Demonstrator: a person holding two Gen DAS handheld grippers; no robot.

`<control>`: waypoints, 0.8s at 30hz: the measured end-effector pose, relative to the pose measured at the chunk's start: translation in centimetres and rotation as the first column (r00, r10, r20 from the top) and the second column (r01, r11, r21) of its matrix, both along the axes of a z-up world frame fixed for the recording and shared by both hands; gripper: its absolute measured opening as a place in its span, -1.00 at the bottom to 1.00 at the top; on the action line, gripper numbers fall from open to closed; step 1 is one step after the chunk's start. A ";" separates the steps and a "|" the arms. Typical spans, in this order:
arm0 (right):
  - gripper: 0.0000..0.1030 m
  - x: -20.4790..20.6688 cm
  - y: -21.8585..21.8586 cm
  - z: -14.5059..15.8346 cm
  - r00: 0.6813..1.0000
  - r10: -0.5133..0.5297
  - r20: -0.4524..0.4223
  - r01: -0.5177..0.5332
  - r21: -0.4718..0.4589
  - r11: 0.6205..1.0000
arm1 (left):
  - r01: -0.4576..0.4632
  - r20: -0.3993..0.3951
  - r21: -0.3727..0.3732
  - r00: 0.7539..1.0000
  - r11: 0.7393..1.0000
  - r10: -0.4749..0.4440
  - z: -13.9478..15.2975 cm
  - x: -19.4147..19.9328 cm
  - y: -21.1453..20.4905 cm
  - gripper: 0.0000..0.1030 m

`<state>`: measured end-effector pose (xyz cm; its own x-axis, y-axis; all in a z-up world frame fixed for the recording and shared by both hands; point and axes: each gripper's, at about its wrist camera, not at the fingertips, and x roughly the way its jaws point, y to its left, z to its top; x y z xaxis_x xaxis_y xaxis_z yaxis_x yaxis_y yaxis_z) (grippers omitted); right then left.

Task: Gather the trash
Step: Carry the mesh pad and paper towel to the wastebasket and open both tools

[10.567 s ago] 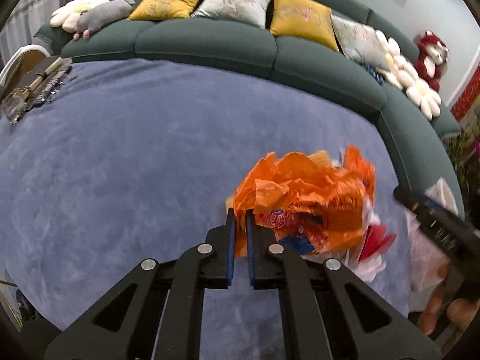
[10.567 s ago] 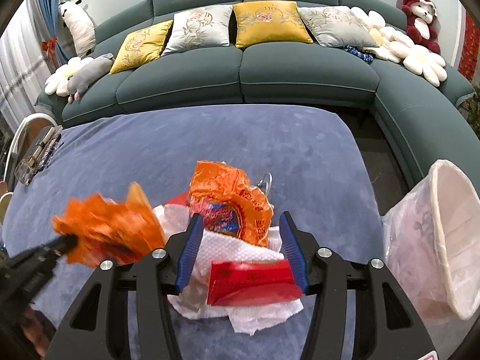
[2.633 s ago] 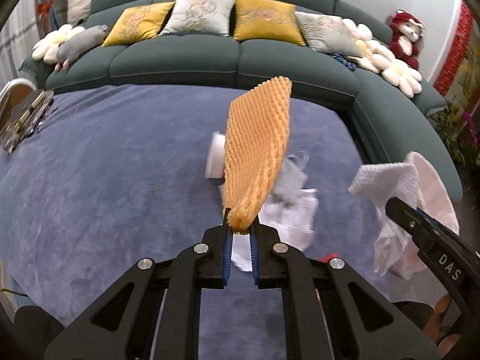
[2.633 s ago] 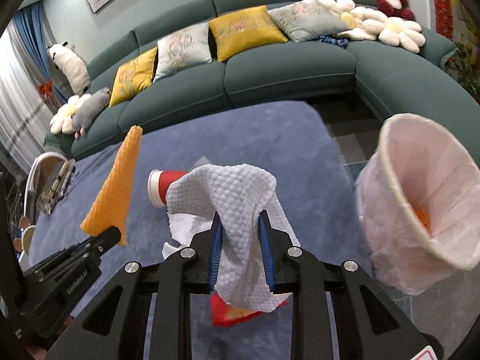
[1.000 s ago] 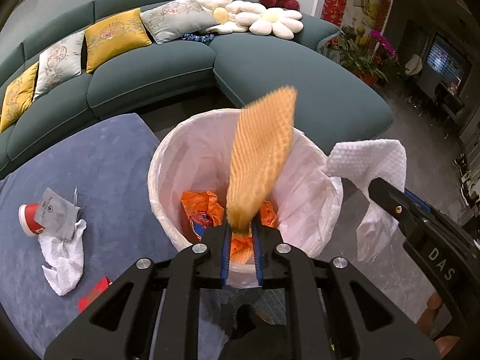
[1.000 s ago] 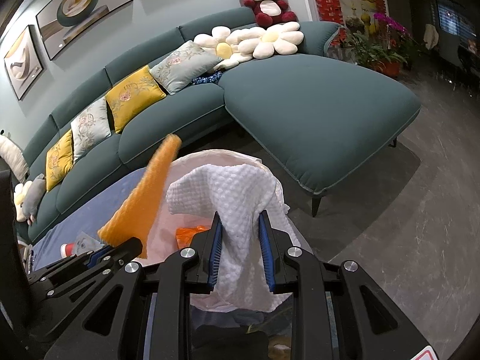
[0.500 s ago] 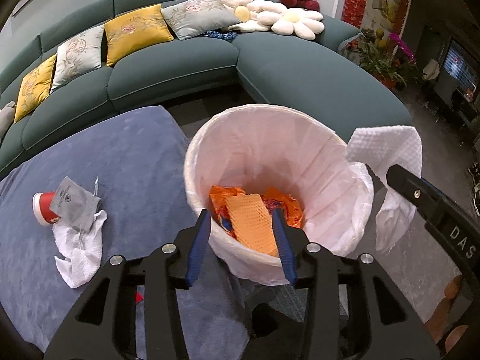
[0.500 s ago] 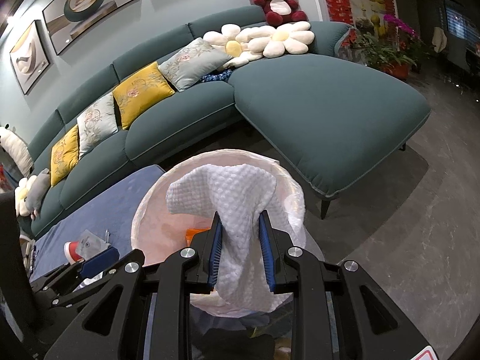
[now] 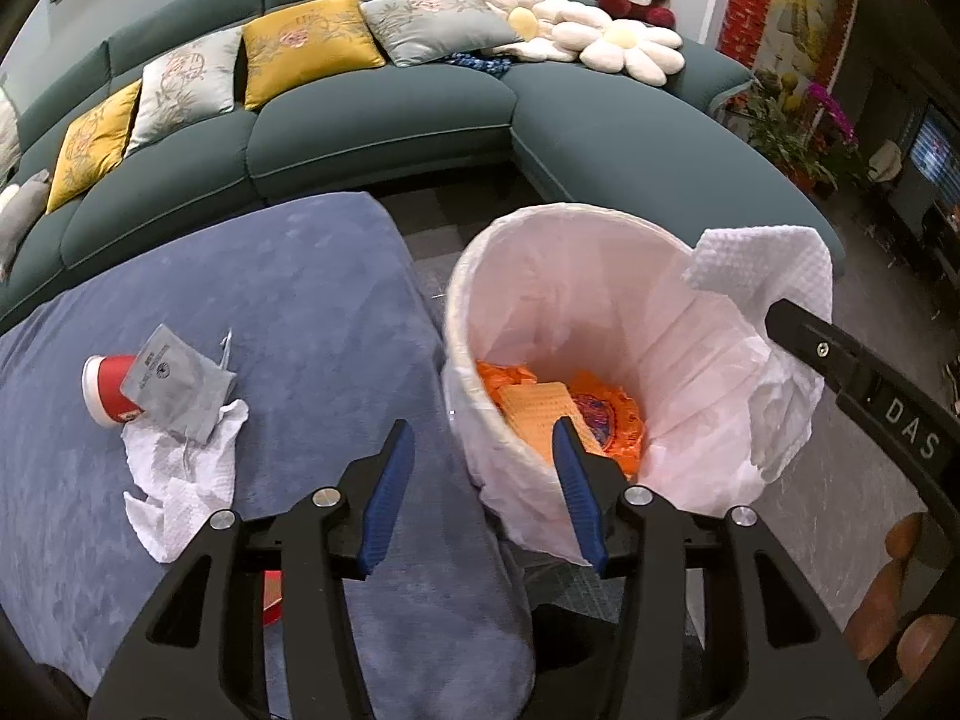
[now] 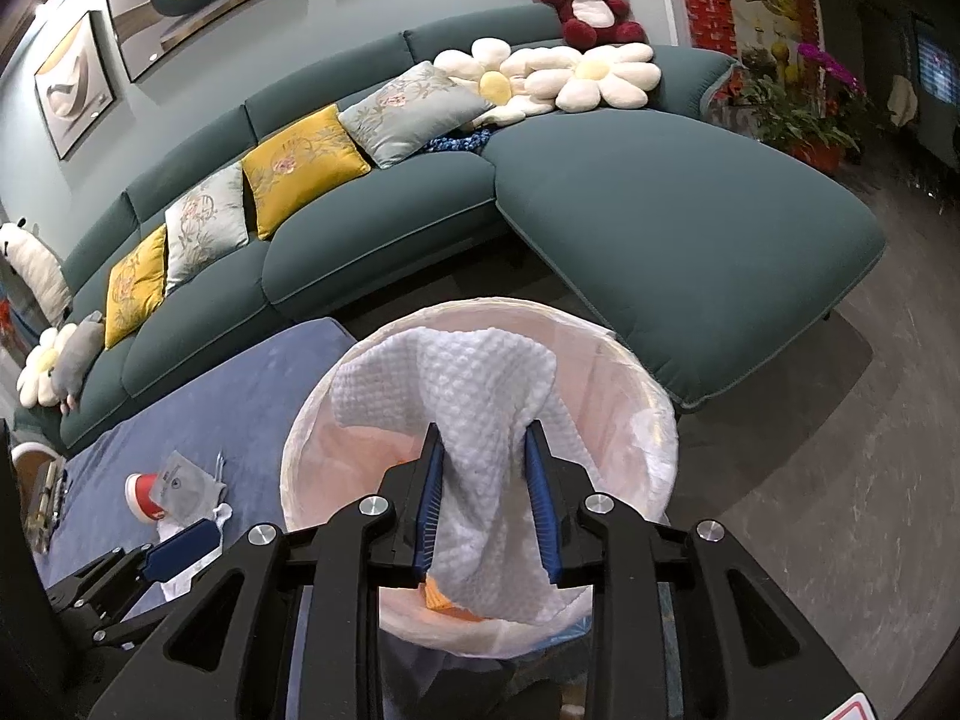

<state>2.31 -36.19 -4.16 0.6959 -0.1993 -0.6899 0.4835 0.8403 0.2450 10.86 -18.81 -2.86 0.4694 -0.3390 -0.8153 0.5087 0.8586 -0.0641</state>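
A white-lined trash bin (image 9: 468,276) stands beside the blue-covered table (image 9: 300,300). An orange foam net (image 9: 534,408) lies inside it on orange bags (image 9: 606,420). My left gripper (image 9: 480,426) hovers over the bin's near rim; its jaws are opening and nothing is between them. My right gripper (image 10: 482,427) is shut on a white paper towel (image 10: 468,372) and holds it above the bin's mouth (image 10: 312,414). That towel (image 9: 762,258) also shows at the bin's right rim in the left wrist view. On the table lie a red cup (image 9: 102,384), a grey pouch (image 9: 174,384), a white tissue (image 9: 180,480) and a red wrapper (image 9: 273,597).
A green corner sofa (image 9: 390,120) with cushions curves behind the table and the bin. Grey floor (image 10: 840,480) spreads to the right. Potted plants (image 10: 798,114) stand at the far right. A person's hand (image 9: 900,600) holds the right gripper's handle.
My left gripper opened and the orange foam net dropped into the bin. Both grippers shifted over the bin, so more of the table shows at left. The right one still holds the towel.
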 end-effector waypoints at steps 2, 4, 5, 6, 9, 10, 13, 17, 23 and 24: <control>-0.43 0.4 0.3 -0.1 1.000 0.006 -0.004 -0.006 -0.004 1.000 | -0.012 -0.009 -0.005 1.000 1.000 0.012 -0.1 0.3 0.5 -0.06; -0.26 0.7 0.5 0.0 1.000 0.009 -0.004 -0.009 -0.010 1.000 | -0.028 -0.012 -0.005 1.000 1.000 0.028 -0.2 0.7 1.1 0.04; -0.12 0.9 0.6 0.2 1.000 0.008 -0.002 -0.008 -0.015 1.000 | -0.033 -0.012 -0.005 0.999 0.999 0.033 -0.2 0.8 1.4 0.07; -0.04 1.0 0.7 0.3 1.000 0.005 0.001 -0.005 -0.022 1.000 | -0.043 -0.011 -0.006 0.999 0.999 0.043 -0.2 0.9 1.8 0.10; 0.13 1.2 1.3 0.8 1.000 -0.005 0.008 0.005 -0.051 0.999 | -0.061 -0.018 -0.009 0.998 0.998 0.061 -0.4 1.3 3.0 0.11; 0.13 1.3 1.4 1.0 1.000 -0.003 0.010 0.003 -0.052 0.999 | -0.068 -0.020 -0.009 0.998 0.998 0.068 -0.5 1.4 3.4 0.11; 0.13 1.4 1.9 1.5 1.000 0.001 0.017 0.000 -0.048 0.999 | -0.090 -0.025 -0.013 0.996 0.996 0.090 -0.5 1.6 4.7 0.13; 0.13 1.5 3.4 2.4 0.999 0.027 0.028 -0.025 -0.054 0.998 | -0.111 -0.021 -0.013 0.994 0.994 0.111 -0.3 1.7 6.4 0.21; 0.13 1.9 6.7 2.9 0.996 0.083 0.025 -0.082 -0.056 0.995 | -0.146 -0.025 -0.017 0.989 0.989 0.146 -0.5 1.7 9.7 0.26; 0.13 2.0 7.1 2.9 0.996 0.089 0.023 -0.088 -0.056 0.995 | -0.151 -0.023 -0.013 0.988 0.988 0.151 -0.5 1.7 10.4 0.27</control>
<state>4.35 -29.09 -1.25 0.7295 -0.1733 -0.6616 0.4009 0.8921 0.2084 12.57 -8.43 -3.37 0.4983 -0.2771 -0.8215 0.3713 0.9245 -0.0866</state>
